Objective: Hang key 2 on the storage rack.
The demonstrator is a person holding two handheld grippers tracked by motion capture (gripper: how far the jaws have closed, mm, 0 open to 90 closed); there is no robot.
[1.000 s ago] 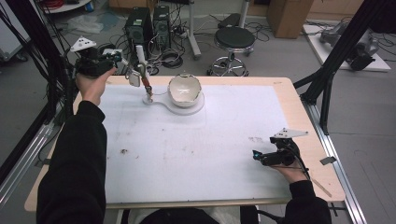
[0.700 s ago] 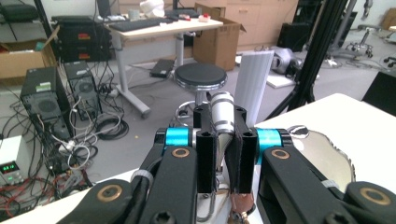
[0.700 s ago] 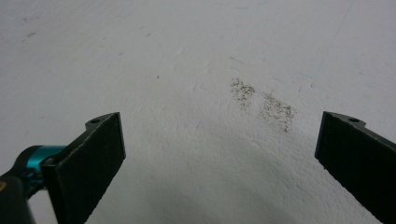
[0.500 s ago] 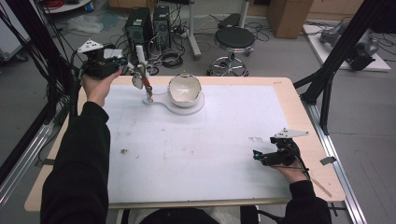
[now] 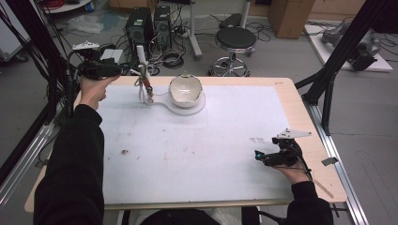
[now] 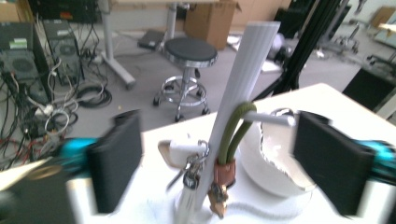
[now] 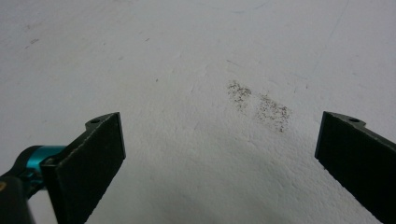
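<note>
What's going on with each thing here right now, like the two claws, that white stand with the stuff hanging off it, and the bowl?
Left claw: just opened, jaws wide either side of the stand, gripping nothing.
Right claw: open, empty, low over the white table.
White stand: upright on its base, post slightly tilted.
Keys: hanging from the stand's arm.
Green loop with brown tag: hanging from the stand.
White bowl: on the stand's round base, rim chipped.

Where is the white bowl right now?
In the high view, the white bowl sits at the far left part of the table, on a round white base, just right of the upright white post with keys hanging from it.
</note>
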